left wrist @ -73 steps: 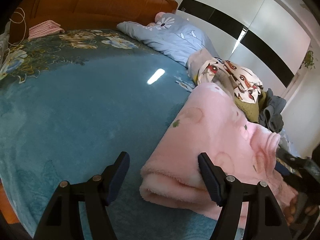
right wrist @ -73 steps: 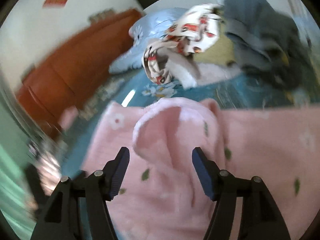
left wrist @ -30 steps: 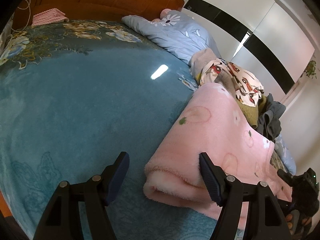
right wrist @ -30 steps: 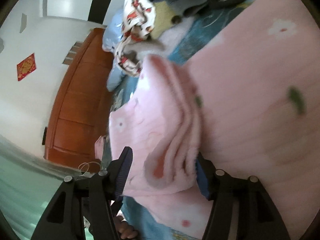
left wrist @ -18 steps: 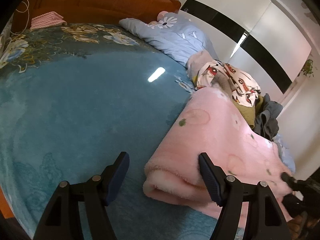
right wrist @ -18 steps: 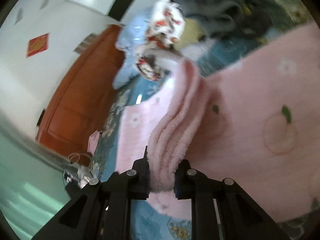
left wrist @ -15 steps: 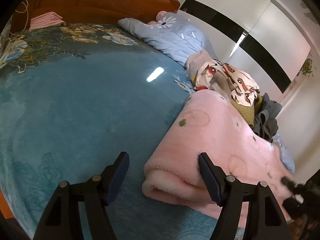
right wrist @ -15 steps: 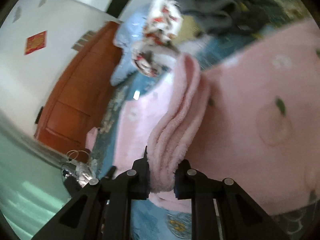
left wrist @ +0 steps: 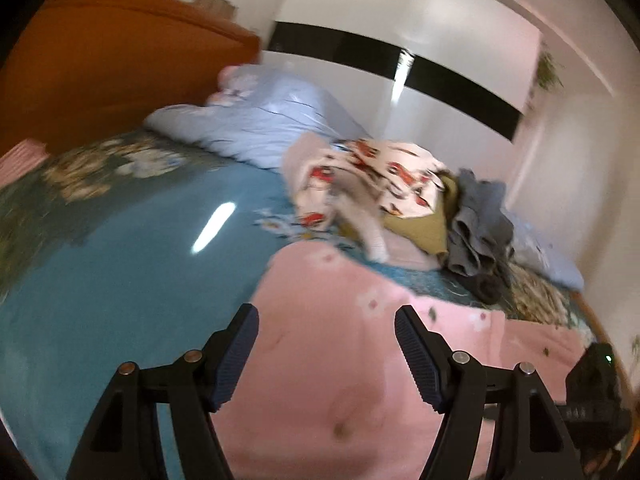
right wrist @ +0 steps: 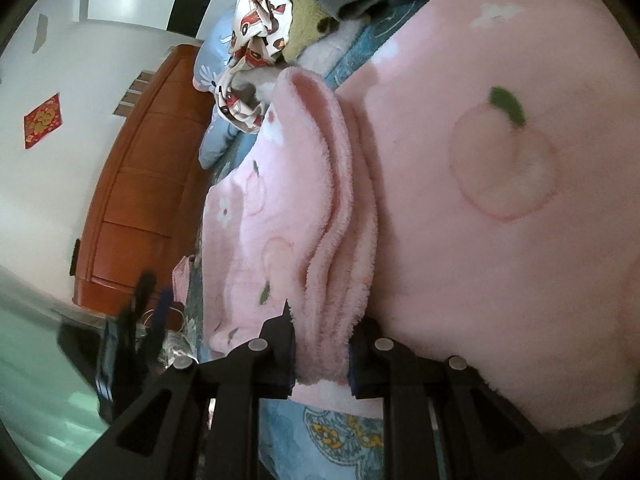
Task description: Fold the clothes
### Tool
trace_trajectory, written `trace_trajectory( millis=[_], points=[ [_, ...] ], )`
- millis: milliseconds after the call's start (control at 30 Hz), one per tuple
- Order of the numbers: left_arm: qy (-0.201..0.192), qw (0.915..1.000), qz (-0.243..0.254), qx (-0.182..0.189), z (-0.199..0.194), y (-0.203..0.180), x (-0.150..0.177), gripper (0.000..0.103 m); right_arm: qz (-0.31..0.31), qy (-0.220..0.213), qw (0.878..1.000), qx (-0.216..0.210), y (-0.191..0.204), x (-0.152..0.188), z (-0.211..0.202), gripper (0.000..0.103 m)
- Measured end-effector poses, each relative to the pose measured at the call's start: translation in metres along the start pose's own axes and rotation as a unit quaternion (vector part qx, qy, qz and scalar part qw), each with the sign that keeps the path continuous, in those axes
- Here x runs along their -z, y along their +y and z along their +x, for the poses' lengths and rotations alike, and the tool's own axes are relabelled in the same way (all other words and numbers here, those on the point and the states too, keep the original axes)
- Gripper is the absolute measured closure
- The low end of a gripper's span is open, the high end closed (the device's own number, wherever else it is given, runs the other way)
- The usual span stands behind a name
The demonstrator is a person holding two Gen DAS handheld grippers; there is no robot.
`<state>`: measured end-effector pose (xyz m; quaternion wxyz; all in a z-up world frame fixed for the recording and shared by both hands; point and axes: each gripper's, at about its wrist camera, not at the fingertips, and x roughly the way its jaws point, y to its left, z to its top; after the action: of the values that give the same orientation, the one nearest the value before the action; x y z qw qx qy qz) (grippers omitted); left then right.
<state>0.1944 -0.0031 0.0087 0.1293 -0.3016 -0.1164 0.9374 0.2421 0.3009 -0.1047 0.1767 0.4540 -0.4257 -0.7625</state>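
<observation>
Both tongs are mine: my right gripper point(right wrist: 320, 354) pinches a bunched fold of the fluffy pink peach-print fleece garment point(right wrist: 460, 184), filling the centre and right of its view. My left gripper point(left wrist: 326, 354) stands wide, gripping nothing, above that garment at lower centre. Beyond it a pile of unfolded clothes point(left wrist: 400, 196) lies on the teal floral bedspread point(left wrist: 120, 264).

left gripper point(left wrist: 326, 344): jaws wide apart, over pink garment point(left wrist: 360, 380); nothing pinched
bed point(left wrist: 120, 260): teal cover
far right: clothes pile point(left wrist: 400, 192)
</observation>
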Motion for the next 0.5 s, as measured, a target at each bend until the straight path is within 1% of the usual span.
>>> trace_trajectory(
  millis=[133, 233, 333, 367, 433, 500],
  points=[
    [0.063, 0.9977, 0.013, 0.024, 0.052, -0.004, -0.025, 0.029, -0.007, -0.001, 1.000, -0.002, -0.001, 0.001, 0.000, 0.085],
    [0.117, 0.9927, 0.001, 0.032, 0.086, 0.002, -0.023, 0.029, -0.009, 0.002, 1.000, -0.006, -0.003, -0.001, -0.001, 0.085],
    [0.180, 0.9832, -0.028, -0.011, 0.123, 0.021, -0.011, 0.029, -0.012, 0.006, 1.000, -0.012, -0.004, -0.003, 0.000, 0.084],
    [0.188, 0.9813, -0.040, -0.011, 0.127, 0.026, -0.009, 0.029, -0.014, 0.007, 1.000, -0.012, -0.004, -0.004, 0.000, 0.083],
    [0.180, 0.9821, -0.055, -0.003, 0.120, 0.027, -0.011, 0.029, -0.020, 0.008, 1.000, -0.013, -0.004, -0.004, 0.000, 0.083],
    [0.179, 0.9822, -0.058, -0.002, 0.110, 0.022, -0.013, 0.029, -0.021, 0.008, 1.000, -0.015, -0.007, -0.005, 0.000, 0.083]
  ],
)
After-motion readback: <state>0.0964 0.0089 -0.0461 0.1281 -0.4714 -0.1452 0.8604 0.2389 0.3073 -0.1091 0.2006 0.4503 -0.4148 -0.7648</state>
